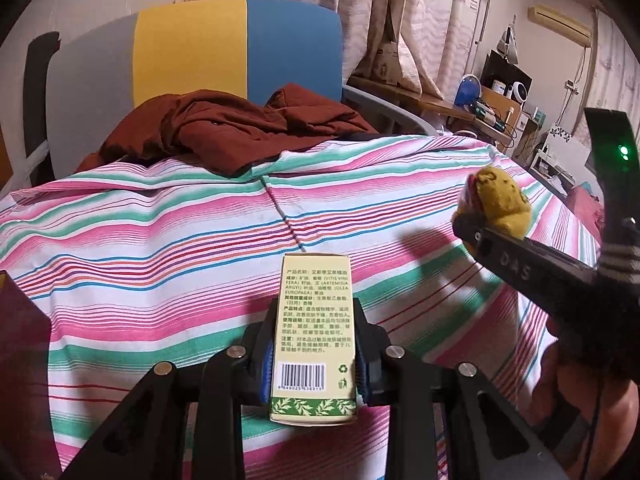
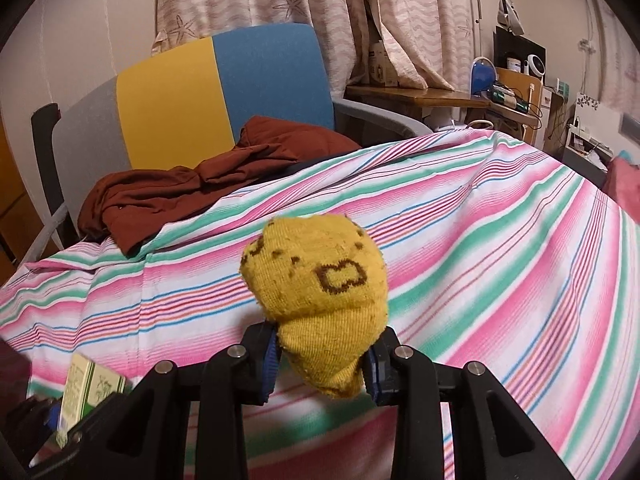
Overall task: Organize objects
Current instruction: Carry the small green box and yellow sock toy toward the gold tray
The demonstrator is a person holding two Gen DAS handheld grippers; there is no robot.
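Striped bedsheet (image 1: 168, 232) below: left gripper (image 1: 316, 344) pinching carton (image 1: 314, 332), right gripper (image 2: 320, 354) pinching yellow sock (image 2: 320, 280), both carrying, awaiting placement spots.

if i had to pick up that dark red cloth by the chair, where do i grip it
Pinch the raised fold along the top of the cloth, coming from above on the striped-sheet side. It lies crumpled, with ridges that stand up; the chair blocks the far side.

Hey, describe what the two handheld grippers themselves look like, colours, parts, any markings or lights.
Both are black, angular plastic. The left gripper and right gripper each have two linkage arms with round silver pivot bolts and blue ribbed pads on the fingertips. Seen from the left wrist camera, the right gripper's finger bears embossed letters reading roughly "DAS", a green light glows on the black body behind it, and a thin dark cable hangs below.
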